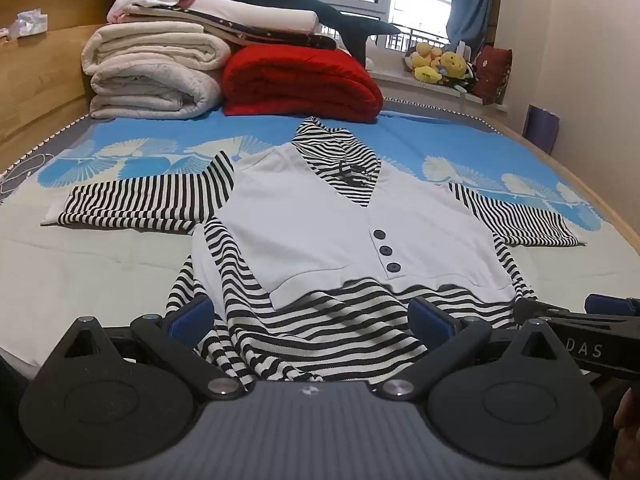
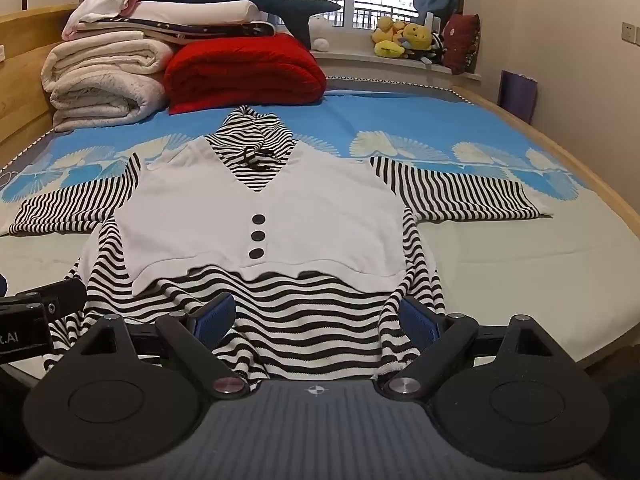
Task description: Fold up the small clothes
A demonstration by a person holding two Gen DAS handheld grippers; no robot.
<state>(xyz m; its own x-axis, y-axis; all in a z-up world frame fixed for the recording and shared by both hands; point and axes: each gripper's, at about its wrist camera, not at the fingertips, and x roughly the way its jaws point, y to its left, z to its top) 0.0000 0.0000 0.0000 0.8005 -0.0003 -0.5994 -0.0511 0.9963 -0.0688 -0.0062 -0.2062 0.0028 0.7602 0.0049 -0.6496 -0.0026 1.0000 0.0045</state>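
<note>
A small garment (image 1: 320,220) lies face up on the bed: a white vest front with three dark buttons over a black-and-white striped shirt, sleeves spread to both sides, striped hood at the far end. My left gripper (image 1: 312,320) stands open over the shirt's near hem, left of centre, blue pads wide apart with striped cloth below them, not pinched. My right gripper (image 2: 316,318) is open over the garment (image 2: 264,216) at the hem's right part. The right gripper's body (image 1: 576,320) shows at the left view's right edge, the left gripper's body (image 2: 36,312) at the right view's left edge.
Folded white quilts (image 1: 152,68), a red blanket (image 1: 300,80) and a dark plush shark (image 1: 280,0) are stacked at the bed's far end. A wooden headboard (image 1: 40,60) runs along the left. Plush toys (image 2: 404,36) sit on the windowsill. The bed's wooden edge (image 2: 580,184) lies right.
</note>
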